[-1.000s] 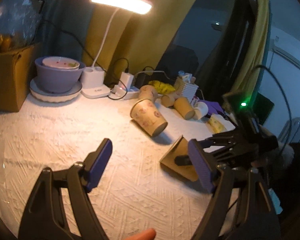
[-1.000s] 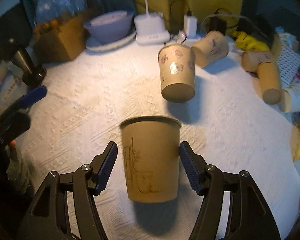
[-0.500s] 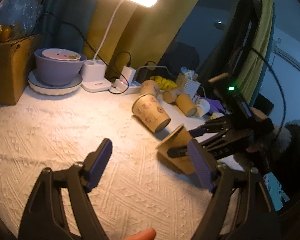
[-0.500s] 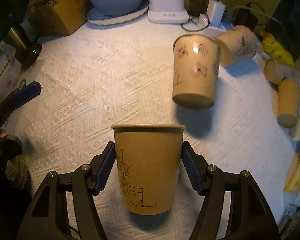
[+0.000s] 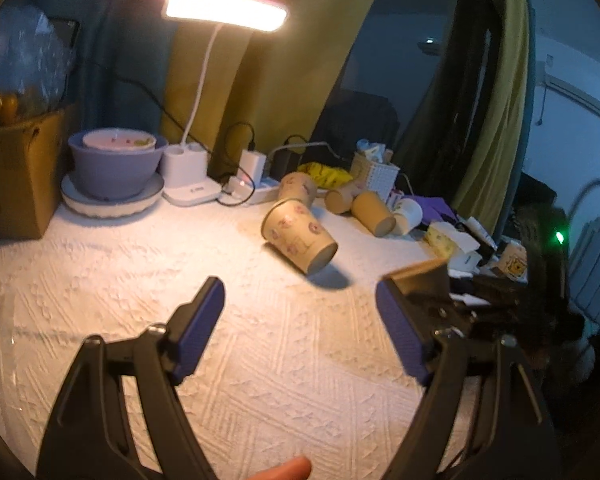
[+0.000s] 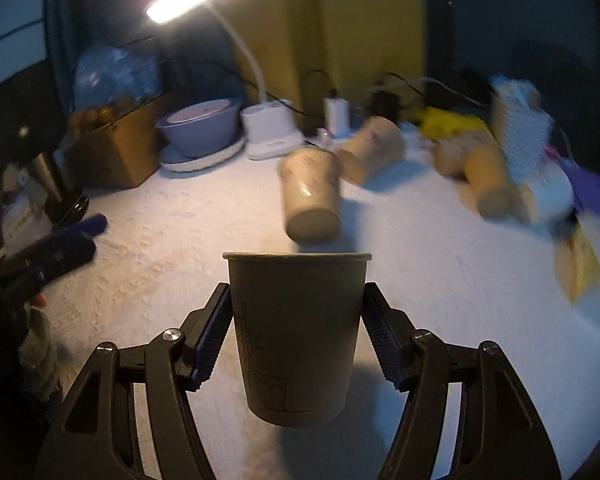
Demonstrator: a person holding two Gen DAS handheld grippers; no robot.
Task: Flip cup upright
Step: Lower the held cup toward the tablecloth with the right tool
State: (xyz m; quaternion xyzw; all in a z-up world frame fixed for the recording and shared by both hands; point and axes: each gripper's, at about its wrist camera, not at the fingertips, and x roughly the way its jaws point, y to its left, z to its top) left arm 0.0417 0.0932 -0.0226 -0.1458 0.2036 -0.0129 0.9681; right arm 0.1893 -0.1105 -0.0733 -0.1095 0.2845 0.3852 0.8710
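Observation:
My right gripper (image 6: 296, 340) is shut on a brown paper cup (image 6: 296, 332) with a line drawing; the cup is upright, rim up, held over the white tablecloth (image 6: 440, 300). In the left wrist view the same cup (image 5: 420, 276) shows partly behind my right fingertip at the right. My left gripper (image 5: 300, 332) is open and empty above the cloth. A flowered paper cup (image 5: 300, 240) lies on its side in the middle; it also shows in the right wrist view (image 6: 310, 196).
Several more paper cups (image 5: 364, 208) lie tipped at the back right among clutter. A lit desk lamp (image 5: 224, 12), a stacked purple bowl (image 5: 116, 160), chargers and a cardboard box (image 5: 16, 176) line the back and left.
My right gripper has tilted the held cup from leaning to upright and its view has swung up toward the lamp. My left gripper has stayed open.

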